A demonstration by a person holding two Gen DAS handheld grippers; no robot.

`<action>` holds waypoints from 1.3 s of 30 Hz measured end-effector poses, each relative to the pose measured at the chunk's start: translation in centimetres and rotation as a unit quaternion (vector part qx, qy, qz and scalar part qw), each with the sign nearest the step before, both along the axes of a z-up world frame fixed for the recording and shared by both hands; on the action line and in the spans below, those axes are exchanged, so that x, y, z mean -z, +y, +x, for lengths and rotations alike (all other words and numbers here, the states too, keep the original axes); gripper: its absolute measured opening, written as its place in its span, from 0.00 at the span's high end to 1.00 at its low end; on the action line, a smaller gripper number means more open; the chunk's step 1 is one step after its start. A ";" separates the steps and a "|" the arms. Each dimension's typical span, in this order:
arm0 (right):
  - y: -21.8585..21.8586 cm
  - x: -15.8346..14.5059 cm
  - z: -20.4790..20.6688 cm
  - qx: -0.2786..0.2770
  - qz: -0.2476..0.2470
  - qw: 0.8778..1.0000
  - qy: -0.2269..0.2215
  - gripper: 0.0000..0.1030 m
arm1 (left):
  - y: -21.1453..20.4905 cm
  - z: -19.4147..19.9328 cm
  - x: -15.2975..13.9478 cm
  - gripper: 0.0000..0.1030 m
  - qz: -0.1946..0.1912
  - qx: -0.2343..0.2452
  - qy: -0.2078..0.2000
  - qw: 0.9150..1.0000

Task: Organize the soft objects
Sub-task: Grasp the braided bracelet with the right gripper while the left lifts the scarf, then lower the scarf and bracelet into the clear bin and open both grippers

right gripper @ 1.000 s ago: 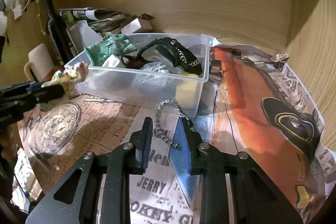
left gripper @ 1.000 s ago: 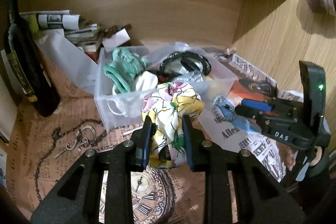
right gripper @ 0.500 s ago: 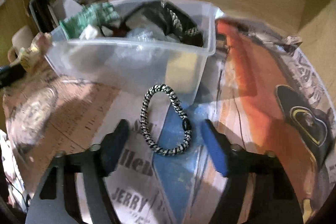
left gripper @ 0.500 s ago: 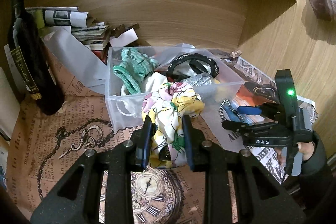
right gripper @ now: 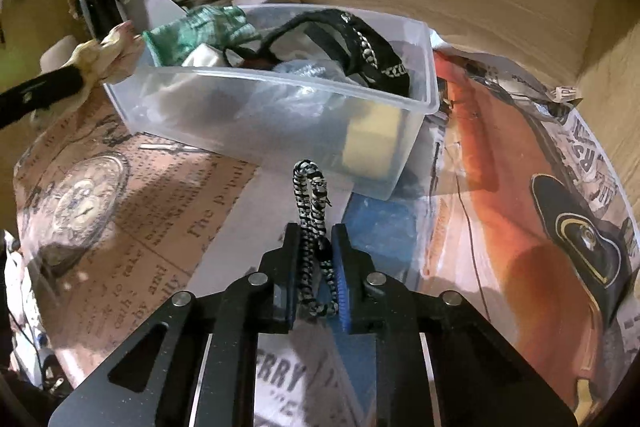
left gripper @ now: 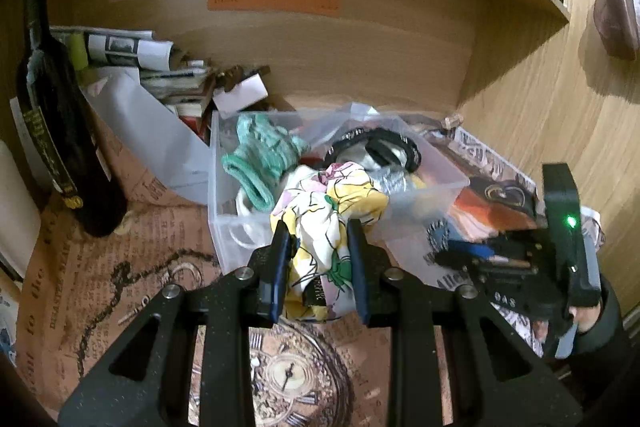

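My left gripper [left gripper: 316, 247] is shut on a floral yellow, white and pink cloth [left gripper: 324, 219], held just in front of a clear plastic bin [left gripper: 224, 227]. The bin holds a green knit item [left gripper: 260, 155], black straps [left gripper: 384, 147] and other soft things. My right gripper [right gripper: 316, 259] is shut on a black-and-white braided band [right gripper: 310, 227], pinched flat in front of the bin [right gripper: 280, 115]. The right gripper also shows in the left wrist view [left gripper: 480, 259], right of the bin. The floral cloth shows at the left of the right wrist view [right gripper: 104, 55].
A dark bottle [left gripper: 52, 131] stands at the left. Folded newspapers and boxes [left gripper: 160, 67] pile behind the bin against the wooden back wall. Printed paper [right gripper: 132, 227] covers the shelf floor. A wooden side wall [left gripper: 560, 99] rises on the right.
My right gripper opened wide around the braided band, then shut on it, squeezing it flat. My left gripper kept the floral cloth and drifted slightly closer to the bin.
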State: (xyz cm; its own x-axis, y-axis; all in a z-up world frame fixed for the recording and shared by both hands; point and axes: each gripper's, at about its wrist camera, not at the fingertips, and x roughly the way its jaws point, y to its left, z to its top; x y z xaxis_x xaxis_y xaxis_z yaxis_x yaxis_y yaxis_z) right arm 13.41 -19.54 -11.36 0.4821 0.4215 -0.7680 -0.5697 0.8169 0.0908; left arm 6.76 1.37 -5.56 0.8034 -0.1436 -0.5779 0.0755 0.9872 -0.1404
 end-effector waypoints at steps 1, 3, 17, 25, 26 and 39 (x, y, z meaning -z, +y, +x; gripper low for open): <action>-0.1 -0.3 -0.4 0.000 0.006 1.000 -0.004 0.86 | 0.1 0.1 -0.1 0.73 0.000 -0.001 -0.002 1.000; -0.2 -1.3 -0.9 0.000 0.017 1.000 -0.014 0.86 | 0.1 0.4 -0.4 0.73 -0.001 -0.004 -0.007 1.000; -0.4 -8.3 1.3 0.016 0.096 0.990 -0.104 0.86 | -0.3 5.3 -1.8 0.73 -0.006 -0.010 -0.013 1.000; 2.1 -6.8 5.5 0.007 0.091 0.993 -0.081 0.86 | -2.0 9.0 0.3 0.73 0.010 0.004 0.022 1.000; 2.6 -6.4 5.9 0.003 0.088 0.993 -0.075 0.86 | -2.2 9.4 0.7 0.73 0.014 0.006 0.029 0.999; 4.2 -4.0 7.3 -0.010 0.035 0.998 -0.045 0.70 | -2.9 11.2 2.5 0.54 0.023 0.025 0.057 0.998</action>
State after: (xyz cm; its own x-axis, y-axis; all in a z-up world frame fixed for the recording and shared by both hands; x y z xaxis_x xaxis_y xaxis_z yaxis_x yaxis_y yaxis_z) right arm 20.69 -15.30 -7.36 0.5394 0.4827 -0.6900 -0.5942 0.7988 0.0943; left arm 17.99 -1.50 -8.02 0.7248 -0.1522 -0.6720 0.1102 0.9883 -0.1050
